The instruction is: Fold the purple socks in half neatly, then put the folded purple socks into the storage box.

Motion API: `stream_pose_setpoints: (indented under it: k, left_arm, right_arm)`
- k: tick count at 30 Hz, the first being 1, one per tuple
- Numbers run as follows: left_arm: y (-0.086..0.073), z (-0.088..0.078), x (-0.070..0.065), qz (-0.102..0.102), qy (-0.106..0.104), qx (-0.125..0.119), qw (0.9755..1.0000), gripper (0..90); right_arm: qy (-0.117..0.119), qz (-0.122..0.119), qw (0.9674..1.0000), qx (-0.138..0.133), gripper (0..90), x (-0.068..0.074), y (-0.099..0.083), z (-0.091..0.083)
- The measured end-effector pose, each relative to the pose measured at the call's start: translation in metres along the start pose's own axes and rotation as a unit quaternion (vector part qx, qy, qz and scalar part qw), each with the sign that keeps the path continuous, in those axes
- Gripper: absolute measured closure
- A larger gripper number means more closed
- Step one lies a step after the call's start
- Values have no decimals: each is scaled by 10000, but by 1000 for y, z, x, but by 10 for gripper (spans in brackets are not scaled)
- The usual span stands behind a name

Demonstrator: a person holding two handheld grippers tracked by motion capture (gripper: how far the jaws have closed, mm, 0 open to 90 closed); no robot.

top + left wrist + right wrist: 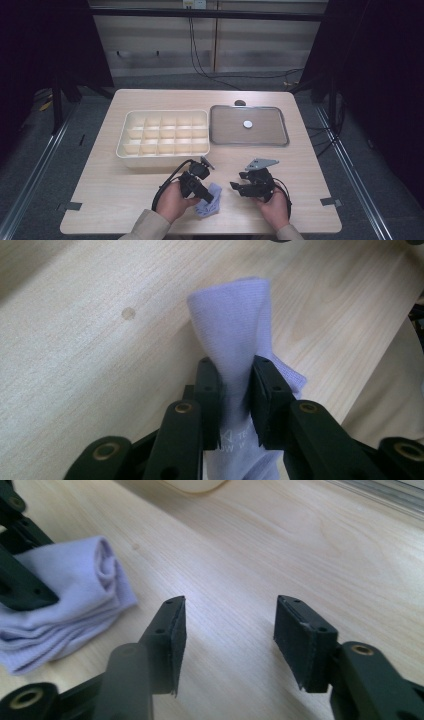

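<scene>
- Left gripper view first, since that's closest to me: my left gripper [235,390] has its fingers [207,390] clamped on a pale lilac cloth [235,325], with the fabric bunched up between the pads and poking out past the tips.
- Looks like a folded sock or a small knit cloth, I honestly can't tell which. There's some faint print on it low down between the fingers, too small to read.
- From the high view the cloth [209,201] sits on the wooden surface [125,195] near the front edge, right by my left hand [172,202].
- Right gripper [230,640] is just beside it, fingers [172,640] wide apart with nothing between them, only bare wood underneath. The cloth [75,605] lies off to the side in that view, clear of those fingers.
- In the high view the right gripper [239,187] points across toward the cloth, my right hand [275,207] behind it.
- Farther out: a cream divider box [162,134] with a grid of compartments.
- Next to it a metal tray [220,137] with a small white disc [247,124] lying in it.
</scene>
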State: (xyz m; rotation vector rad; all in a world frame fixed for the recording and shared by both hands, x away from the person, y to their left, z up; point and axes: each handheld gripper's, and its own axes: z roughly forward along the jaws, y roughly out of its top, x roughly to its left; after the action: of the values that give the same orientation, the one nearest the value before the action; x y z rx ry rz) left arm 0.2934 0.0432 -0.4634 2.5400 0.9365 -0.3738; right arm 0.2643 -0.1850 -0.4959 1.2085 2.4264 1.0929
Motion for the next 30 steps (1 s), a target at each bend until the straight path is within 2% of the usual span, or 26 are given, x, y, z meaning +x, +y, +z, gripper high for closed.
stream_pose_setpoints:
  k: [5, 9, 13, 17, 19, 26, 30]
  left_arm:
    - [-1, -6, -1, 48, 1, 70, 10000, 765]
    - [-1, -13, 3, -8, 25, 51, 10000, 767]
    - [-1, -19, 5, -13, 12, 30, 10000, 768]
    - [-1, -25, 6, -32, 14, 36, 10000, 773]
    - [-1, -27, 6, -33, 6, 30, 10000, 800]
    - [-1, -29, 8, -33, 9, 102, 9999, 811]
    - [-1, -28, 9, -21, 13, 118, 9999, 814]
  right_arm:
    - [-111, -25, 9999, 55, 382, -1, -2, 0]
    - [-174, -64, 9998, 85, 310, -1, -3, 4]
    - [-188, -151, 9997, 76, 287, 0, -5, 6]
    - [-249, -350, 9990, 78, 252, 2, -6, 7]
    - [-260, -413, 9988, 71, 247, 2, -7, 8]
    - [-257, -455, 9986, -6, 225, 2, -9, 8]
    - [-268, -402, 9988, -37, 213, 2, -10, 8]
